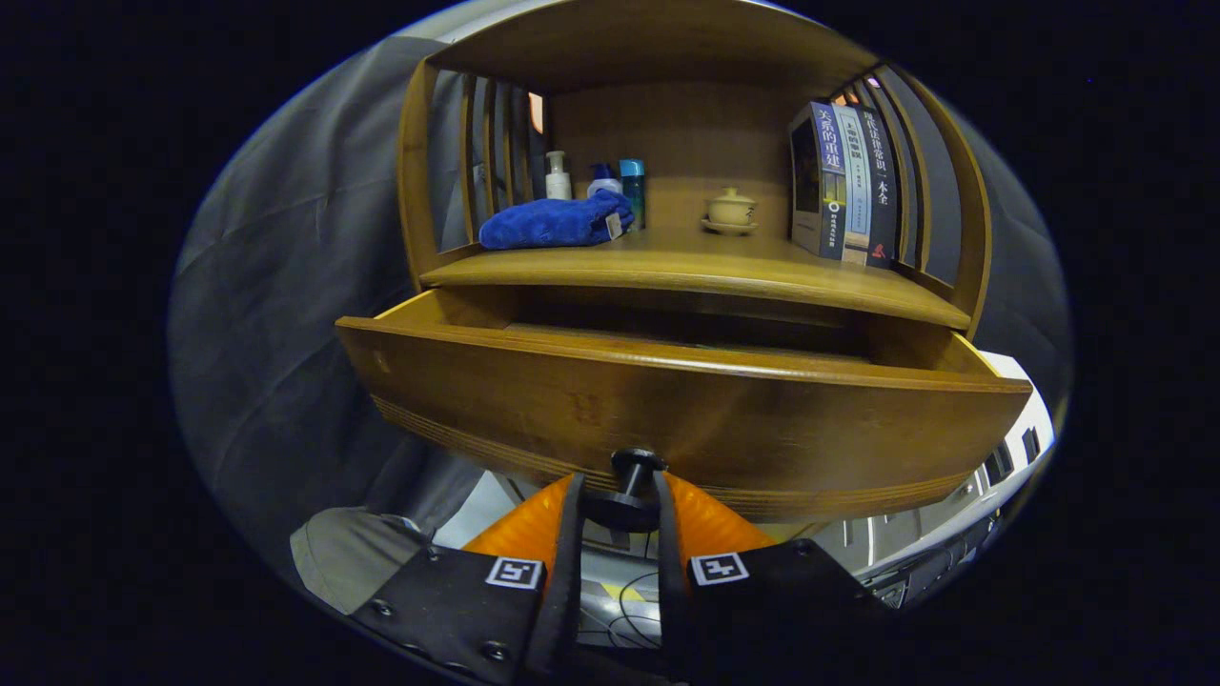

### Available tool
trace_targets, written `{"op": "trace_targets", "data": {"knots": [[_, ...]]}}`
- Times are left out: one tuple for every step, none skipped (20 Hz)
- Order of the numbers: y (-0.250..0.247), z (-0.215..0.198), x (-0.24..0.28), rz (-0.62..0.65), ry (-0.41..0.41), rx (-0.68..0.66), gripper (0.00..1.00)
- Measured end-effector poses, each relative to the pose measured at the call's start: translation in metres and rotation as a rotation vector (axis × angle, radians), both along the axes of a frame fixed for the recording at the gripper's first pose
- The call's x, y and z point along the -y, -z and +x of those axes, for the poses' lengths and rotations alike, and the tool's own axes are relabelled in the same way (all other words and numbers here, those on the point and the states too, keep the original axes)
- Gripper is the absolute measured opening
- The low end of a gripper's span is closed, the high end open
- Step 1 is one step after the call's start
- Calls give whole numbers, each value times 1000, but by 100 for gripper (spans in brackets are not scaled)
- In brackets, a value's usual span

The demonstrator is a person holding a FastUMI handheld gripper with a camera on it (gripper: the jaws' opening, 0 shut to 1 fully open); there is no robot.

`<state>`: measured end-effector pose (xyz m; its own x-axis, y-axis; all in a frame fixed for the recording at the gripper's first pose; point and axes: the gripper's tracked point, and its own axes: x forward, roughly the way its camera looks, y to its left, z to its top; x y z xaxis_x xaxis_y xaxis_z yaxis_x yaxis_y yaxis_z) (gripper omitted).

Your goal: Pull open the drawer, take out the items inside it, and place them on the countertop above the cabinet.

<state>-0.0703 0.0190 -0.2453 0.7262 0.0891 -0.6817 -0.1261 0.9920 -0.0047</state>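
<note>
Between the two orange fingers (534, 519) of the hand-held gripper (620, 510) sits the drawer's dark round knob (631, 488), and both fingers press against it, so the hand-held gripper is clenched on the knob. Just ahead, the wooden drawer (667, 410) stands pulled out from the cabinet, its front panel wide before the fingers; its inside is hidden from this angle. Beyond and above it lies the countertop (696, 272). On it, from left to right, rest a folded blue cloth (553, 224), three small bottles (596, 181) behind the cloth, a lidded cup on a saucer (731, 210), and upright books (848, 181).
</note>
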Motion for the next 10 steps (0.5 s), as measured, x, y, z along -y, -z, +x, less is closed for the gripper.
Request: {"op": "trace_targets", "data": {"knots": [[-1,-5,-2,1,-11,-7,43],[-3,-9,-3,-5,-25,-13,43],[-3,-14,-3,-13,-36,-20,43],[-6,-18,-3,-15,-42,-20,43],[-6,-22,-4,-13,-45,-23,43],[-8,-26,-5,-12,-46,-27,43],[-9,-30,-6,-12,-45,-24,43],[-9,-34,-6,-18,-52,-25,43],[-9,-39,-7,-25,-62,-29,43],[-9,-43,-8,-25,-67,-32,43]]}}
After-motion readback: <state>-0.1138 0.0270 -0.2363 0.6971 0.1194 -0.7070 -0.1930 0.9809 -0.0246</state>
